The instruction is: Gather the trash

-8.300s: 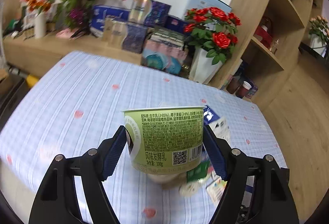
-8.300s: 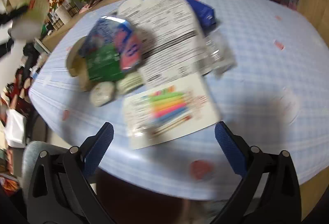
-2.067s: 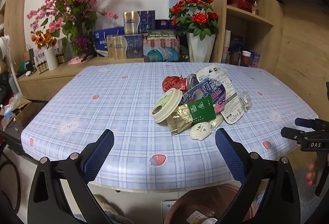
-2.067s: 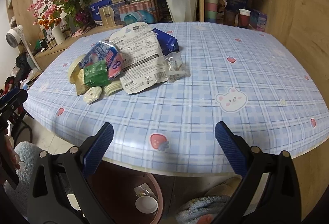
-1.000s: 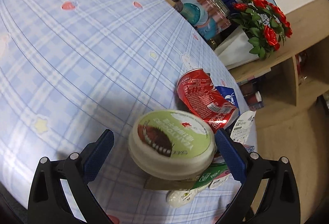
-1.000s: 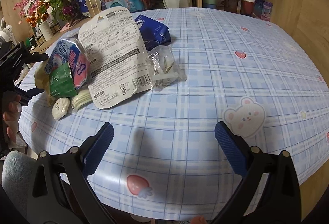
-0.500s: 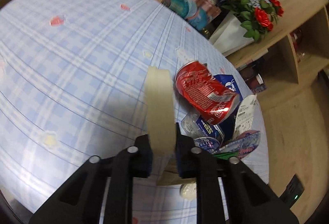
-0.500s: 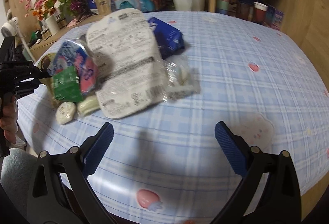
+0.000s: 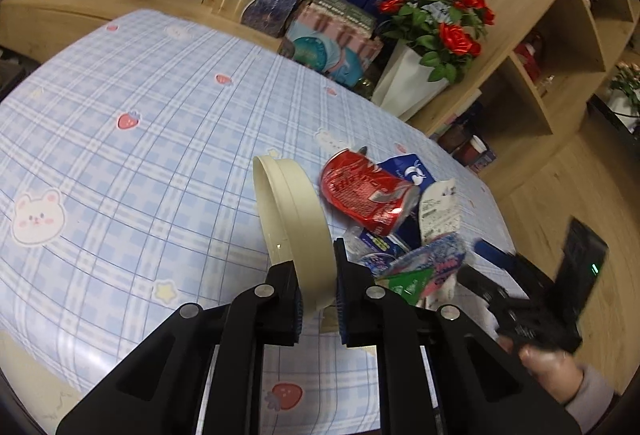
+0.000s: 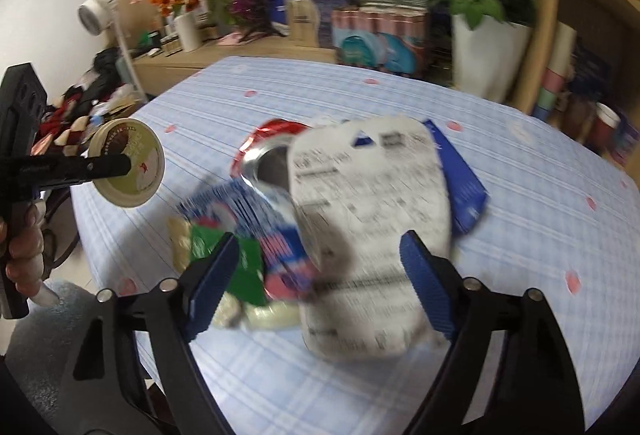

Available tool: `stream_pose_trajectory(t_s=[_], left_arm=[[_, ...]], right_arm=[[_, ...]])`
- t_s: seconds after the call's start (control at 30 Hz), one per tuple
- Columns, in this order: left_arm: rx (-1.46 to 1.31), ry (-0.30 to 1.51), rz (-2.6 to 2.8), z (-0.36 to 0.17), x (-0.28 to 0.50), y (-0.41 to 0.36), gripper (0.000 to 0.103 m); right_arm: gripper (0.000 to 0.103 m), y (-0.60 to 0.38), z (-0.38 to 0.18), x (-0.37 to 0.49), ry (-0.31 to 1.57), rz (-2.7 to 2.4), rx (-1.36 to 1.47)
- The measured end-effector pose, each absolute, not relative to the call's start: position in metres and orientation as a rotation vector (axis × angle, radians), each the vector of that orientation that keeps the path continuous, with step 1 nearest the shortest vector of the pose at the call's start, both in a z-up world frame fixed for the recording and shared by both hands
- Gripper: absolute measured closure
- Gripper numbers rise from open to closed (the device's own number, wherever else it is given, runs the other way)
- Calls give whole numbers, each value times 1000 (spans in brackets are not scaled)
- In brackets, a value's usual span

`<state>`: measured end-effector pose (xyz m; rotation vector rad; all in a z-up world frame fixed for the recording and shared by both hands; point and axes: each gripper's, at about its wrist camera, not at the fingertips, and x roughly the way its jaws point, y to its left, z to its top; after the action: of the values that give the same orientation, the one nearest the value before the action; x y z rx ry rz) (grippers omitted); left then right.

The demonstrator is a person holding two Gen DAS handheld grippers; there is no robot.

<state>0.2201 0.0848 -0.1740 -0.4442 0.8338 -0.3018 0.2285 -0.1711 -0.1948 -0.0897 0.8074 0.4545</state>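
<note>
Two fisheye views look steeply down along gripper fingers, close above the table. The left wrist view faces its far right corner; the right wrist view hovers nearer. Both share the trash pile and far-edge boxes.

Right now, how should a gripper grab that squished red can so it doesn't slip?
Probably across the dented middle of the red can, coming from above. It lies on its side atop the trash pile, so its rounded ends would likely slip, while the crushed waist gives flatter faces. The white packet crowds its right side.
</note>
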Motion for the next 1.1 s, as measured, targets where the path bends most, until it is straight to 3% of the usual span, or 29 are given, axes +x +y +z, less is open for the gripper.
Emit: stream_pose_trajectory(t_s=[0.13,0.2,0.3,0.6,1.1], left_arm=[[-433,821,-316,-168,210,85,90],[-430,820,-316,-168,205,86,90],[-420,822,-314,-170,200,86,90],[-382,824,-318,-169,198,77,90],[-379,782,-314,-147,181,82,90]], right_arm=[[37,-161,-203,251,886,534,-38],[56,-158,-208,253,919,562,-13],[77,-158,-208,254,927,582,37],[87,-153,-184,248,863,580,126],[88,-160,-130,240,750,534,166]])
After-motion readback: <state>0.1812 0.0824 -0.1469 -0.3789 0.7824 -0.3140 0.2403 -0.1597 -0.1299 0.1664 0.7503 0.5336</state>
